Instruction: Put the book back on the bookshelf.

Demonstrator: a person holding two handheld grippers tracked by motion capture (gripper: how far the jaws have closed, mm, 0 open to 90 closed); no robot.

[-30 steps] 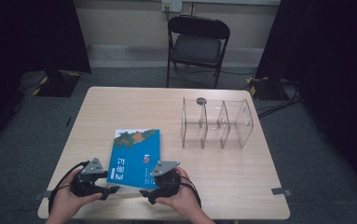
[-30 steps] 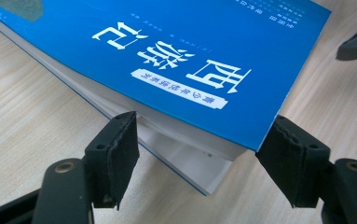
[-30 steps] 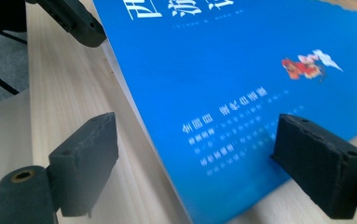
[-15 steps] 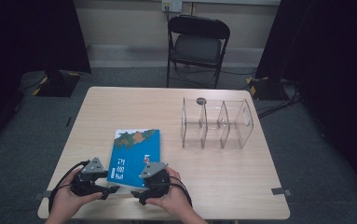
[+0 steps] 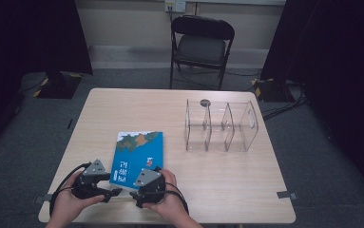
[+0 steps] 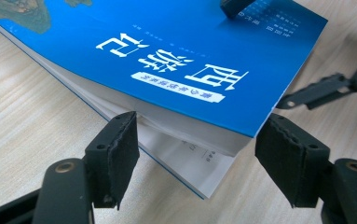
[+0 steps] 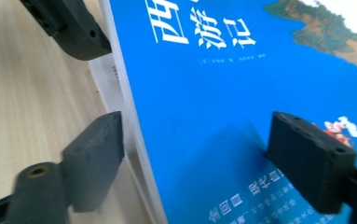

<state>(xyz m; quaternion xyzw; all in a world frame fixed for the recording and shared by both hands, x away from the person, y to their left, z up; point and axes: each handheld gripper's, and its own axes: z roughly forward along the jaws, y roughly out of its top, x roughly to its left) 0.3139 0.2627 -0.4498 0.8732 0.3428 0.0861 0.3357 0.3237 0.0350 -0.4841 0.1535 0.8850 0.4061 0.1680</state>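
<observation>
Since the earlier frames our right hand-held gripper (image 5: 139, 194) has slid toward 9 o'clock onto the near edge of the blue paperback book (image 5: 137, 157), lying at 6 o'clock on the pale wooden counter (image 5: 227, 185). Its jaws have just been narrowing, straddling the cover, not yet clamped. Our left hand-held gripper (image 5: 113, 192) stands apart around the lifted corner. We should bite deep into the pages.

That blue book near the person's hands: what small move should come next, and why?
Probably closing the right tongs a little further on the blue book. Their jaws have just been closing, one below the book's near edge and one above the cover, neither plainly pressing yet. The left tongs straddle the lifted corner without touching, so a firm pinch seems the likely start of a lift.
</observation>
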